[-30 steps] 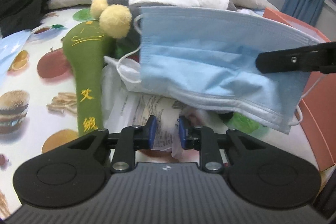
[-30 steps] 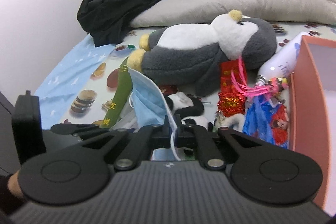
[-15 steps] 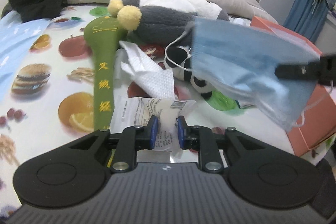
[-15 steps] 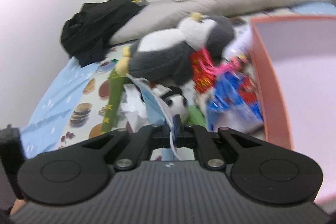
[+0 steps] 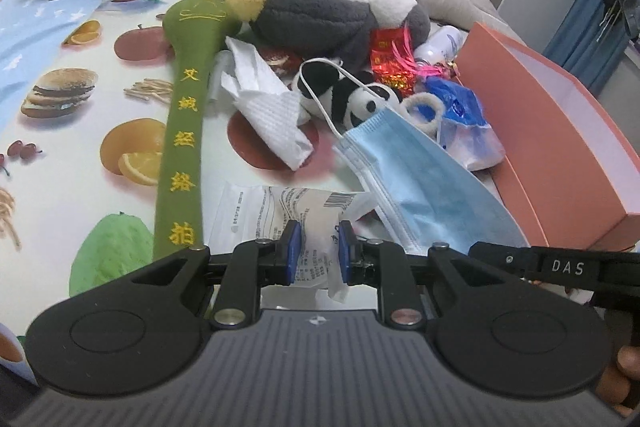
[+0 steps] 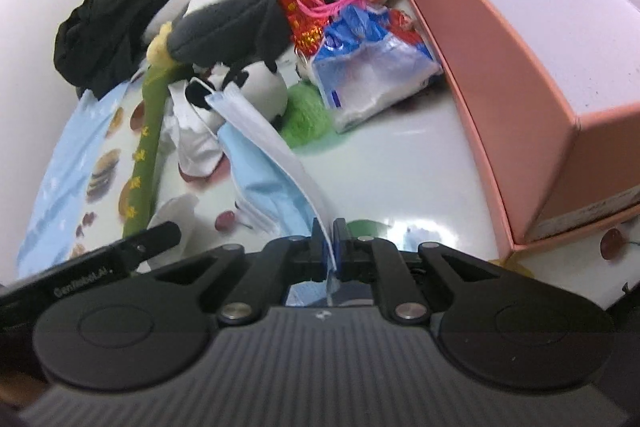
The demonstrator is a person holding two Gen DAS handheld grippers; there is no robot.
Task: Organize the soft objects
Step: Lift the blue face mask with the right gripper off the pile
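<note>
Lower centre, left gripper (image 5: 315,251) clamping a paper packet (image 5: 280,215), right gripper (image 6: 328,249) easing apart around a blue mask (image 6: 264,167), plush toys (image 5: 332,15) crowding beside the pink box (image 6: 520,67).

Left hand-held gripper (image 5: 315,254): blue-padded jaws pinch a crinkled white printed plastic packet (image 5: 280,217).
Right hand-held gripper (image 5: 532,265): black finger enters from the right, at the lower edge of a pale blue pleated face mask (image 5: 420,183).
Mask strap: white loop draped over a small black-and-white panda plush (image 5: 352,99).
Bed (image 5: 60,131): fruit-and-burger print sheet carries the clutter.
Left of centre: long green felt mallet with yellow embroidered characters (image 5: 182,147).
Beside it: crumpled white tissue (image 5: 268,107).
Behind: grey-and-white penguin plush (image 5: 320,15).
Right: open salmon-pink cardboard box (image 5: 560,155).
</note>
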